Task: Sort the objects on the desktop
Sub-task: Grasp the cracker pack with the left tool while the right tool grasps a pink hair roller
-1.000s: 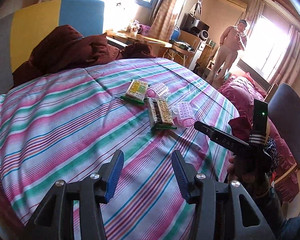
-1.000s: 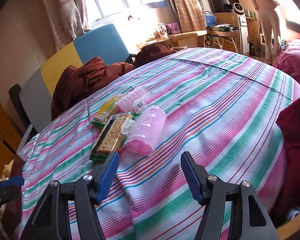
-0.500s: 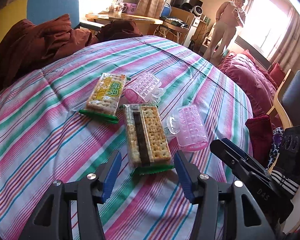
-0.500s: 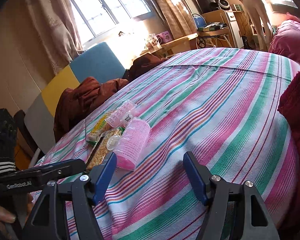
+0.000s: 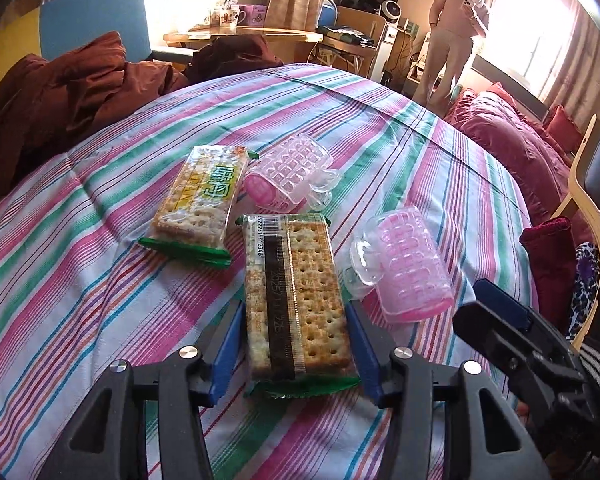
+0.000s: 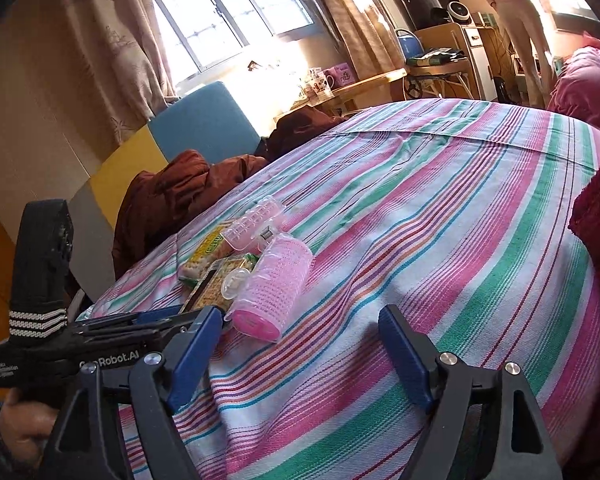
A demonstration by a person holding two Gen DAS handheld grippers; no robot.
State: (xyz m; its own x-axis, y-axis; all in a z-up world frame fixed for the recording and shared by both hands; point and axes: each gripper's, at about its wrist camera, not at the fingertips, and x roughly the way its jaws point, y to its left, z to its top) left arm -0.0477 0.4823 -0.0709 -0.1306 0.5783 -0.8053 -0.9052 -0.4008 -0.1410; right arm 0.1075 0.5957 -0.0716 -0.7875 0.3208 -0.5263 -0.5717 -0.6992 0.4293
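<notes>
Left hand-held gripper (image 5: 296,344): jaws wide, one blue pad on each long side of the near cracker packet (image 5: 296,296), not yet pressing it; a second ago it hung well back over bare cloth, so it has come forward and down onto its target.
Near cracker packet: lies flat on the striped desk (image 5: 80,280), seam side up (a printed date strip runs along it), green end towards the camera.
Far cracker packet (image 5: 198,200): just beyond and left of the first, label up, untouched.
Far pink roller (image 5: 286,176): touching the far packet's right edge, on its side.
Near pink roller (image 5: 410,264): just right of the near packet, open pink end towards the camera.
Right hand-held gripper (image 6: 300,354): wide apart and empty, low over the cloth beside the near pink roller; it has crept closer too.
Meaning for the task: nothing is sorted yet; my judgement is that closing on the near packet is the step in hand.
Risk: crackers are brittle, so a hard squeeze may crack them.
</notes>
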